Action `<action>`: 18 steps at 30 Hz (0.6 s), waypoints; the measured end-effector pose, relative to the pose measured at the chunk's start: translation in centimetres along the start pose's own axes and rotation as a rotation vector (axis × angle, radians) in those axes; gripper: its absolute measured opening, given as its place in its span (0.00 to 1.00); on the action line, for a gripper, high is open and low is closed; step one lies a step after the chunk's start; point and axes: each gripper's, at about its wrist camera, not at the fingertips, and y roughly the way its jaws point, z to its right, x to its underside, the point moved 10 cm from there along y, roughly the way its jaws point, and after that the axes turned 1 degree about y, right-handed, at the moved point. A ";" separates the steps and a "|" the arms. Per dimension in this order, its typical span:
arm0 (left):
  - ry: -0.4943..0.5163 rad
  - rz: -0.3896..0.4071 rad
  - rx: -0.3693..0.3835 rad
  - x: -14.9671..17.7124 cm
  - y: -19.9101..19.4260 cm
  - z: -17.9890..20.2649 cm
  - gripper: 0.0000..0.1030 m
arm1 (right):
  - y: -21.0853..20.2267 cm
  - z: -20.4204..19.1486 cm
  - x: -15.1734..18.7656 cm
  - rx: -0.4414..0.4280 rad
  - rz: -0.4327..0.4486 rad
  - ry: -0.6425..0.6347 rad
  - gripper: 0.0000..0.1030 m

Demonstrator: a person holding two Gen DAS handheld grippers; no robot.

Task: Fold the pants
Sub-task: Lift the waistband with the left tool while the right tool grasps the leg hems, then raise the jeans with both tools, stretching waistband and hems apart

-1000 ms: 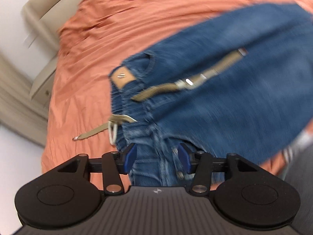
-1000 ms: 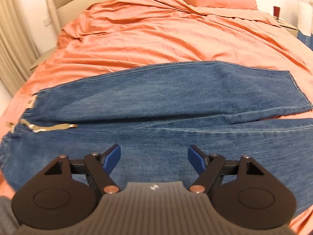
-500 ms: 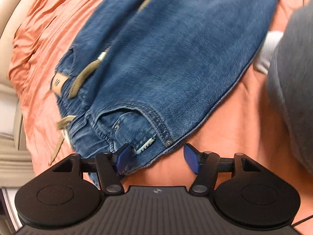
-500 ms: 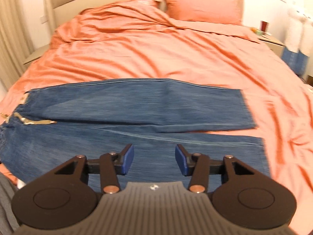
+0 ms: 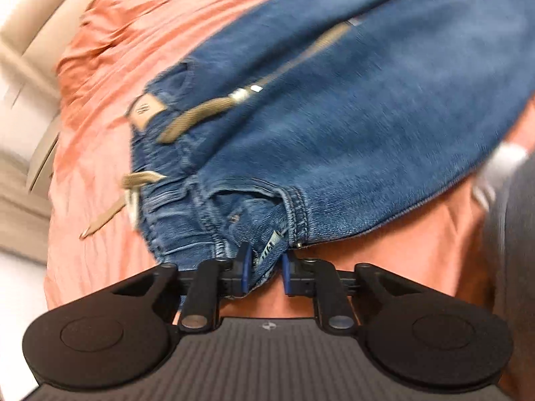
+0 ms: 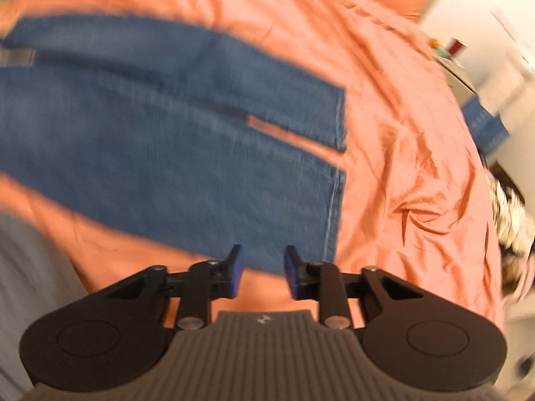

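Observation:
Blue jeans (image 5: 334,127) lie flat on an orange bedspread (image 5: 100,153), waist end to the left with a tan belt (image 5: 207,110) and a leather patch (image 5: 145,113). My left gripper (image 5: 264,272) is shut on the near corner of the jeans' waistband by the pocket. In the right wrist view the two legs (image 6: 150,140) stretch to the right, hems (image 6: 337,167) slightly apart. My right gripper (image 6: 262,274) is open just in front of the near leg's lower edge, close to the hem corner, holding nothing.
The orange bedspread (image 6: 401,133) runs on to the right, wrinkled. A beige headboard (image 5: 30,33) is at the left. A nightstand with small items (image 6: 451,50) stands far right. Grey clothing of the person (image 5: 515,234) is at the near edge.
My left gripper has closed on the waistband corner. My right gripper has swung right and down toward the near leg's hem, jaws narrower but still open.

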 end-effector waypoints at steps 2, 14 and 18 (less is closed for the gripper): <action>-0.061 -0.002 -0.009 -0.5 -0.5 -0.5 0.16 | 1.0 0.2 1.0 0.012 -0.034 -0.089 0.18; -0.201 -0.064 -0.097 -0.8 -1.9 -0.8 0.15 | 7.6 -3.8 3.3 0.064 -0.018 -0.611 0.24; -0.245 -0.059 -0.112 -0.7 -2.0 -1.1 0.14 | 8.7 -4.0 3.9 0.092 -0.009 -0.612 0.08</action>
